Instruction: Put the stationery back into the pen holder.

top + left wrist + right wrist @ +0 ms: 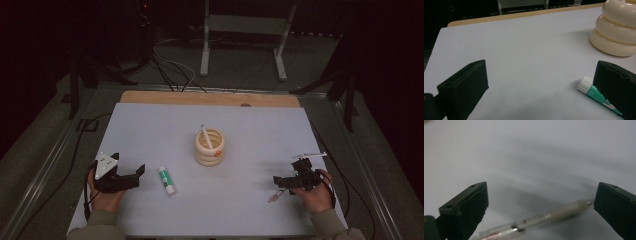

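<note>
**A:** Start with the big picture: what am I working over?

**B:** You are working over the pale worktop (150,130), with the cream ringed holder (210,147) standing well ahead of both pairs of jaws and one white stick already leaning inside it. The holder looks like the place the loose things are going, so you are clearing toward the middle.

**A:** And my left gripper (539,87)?

**B:** Its jaws are standing wide apart and holding nothing. The glue stick (596,93) is lying flat just beside the right-hand jaw, its white cap poking out past that jaw and the rest partly hidden behind it. It is not sitting between the jaws yet, so you are needing to shift that gripper sideways before closing.

**A:** The right gripper (541,202)?

**B:** Those jaws are also spread apart, low over the worktop, and the pen (541,218) is lying between them, slanted, with its tip nearly at the right-hand jaw. The picture is blurred there, so I cannot tell whether it is touching.

**A:** How do I close well?

**B:** While you are lowering, be turning the wrist so the jaws are squeezing across the barrel, not along it, and be centring on the barrel's middle; a slim round pen is likely rolling away otherwise.
</note>
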